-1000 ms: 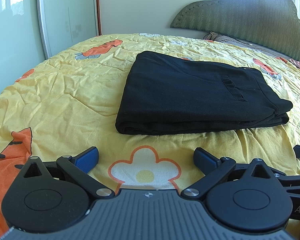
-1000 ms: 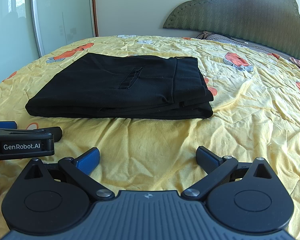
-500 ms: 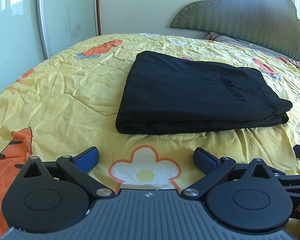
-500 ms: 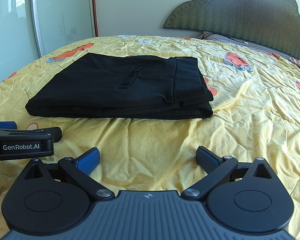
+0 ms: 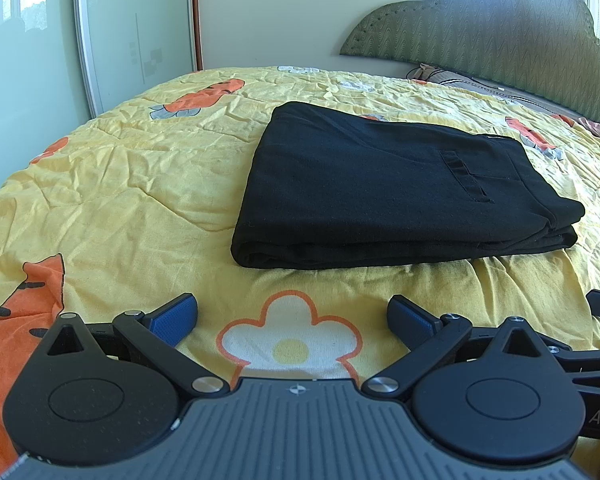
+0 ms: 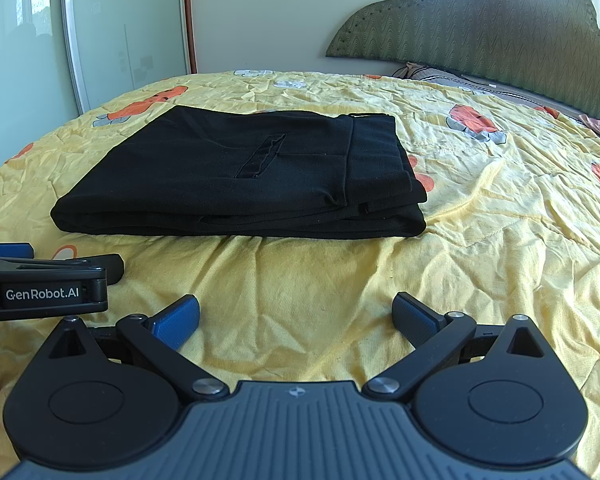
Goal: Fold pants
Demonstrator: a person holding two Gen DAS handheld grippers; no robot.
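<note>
wrinkled yellow quilt (image 5: 140, 184); black pants (image 5: 380, 188) folded flat | both grippers' fingers spread, empty

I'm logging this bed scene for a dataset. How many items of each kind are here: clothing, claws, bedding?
Clothing: 1, the folded black fabric pants.
Claws: 2, the left claw and the right claw, both open and empty.
Bedding: 1, the yellow cotton quilt with orange cartoon prints.
Total: 4.
</note>
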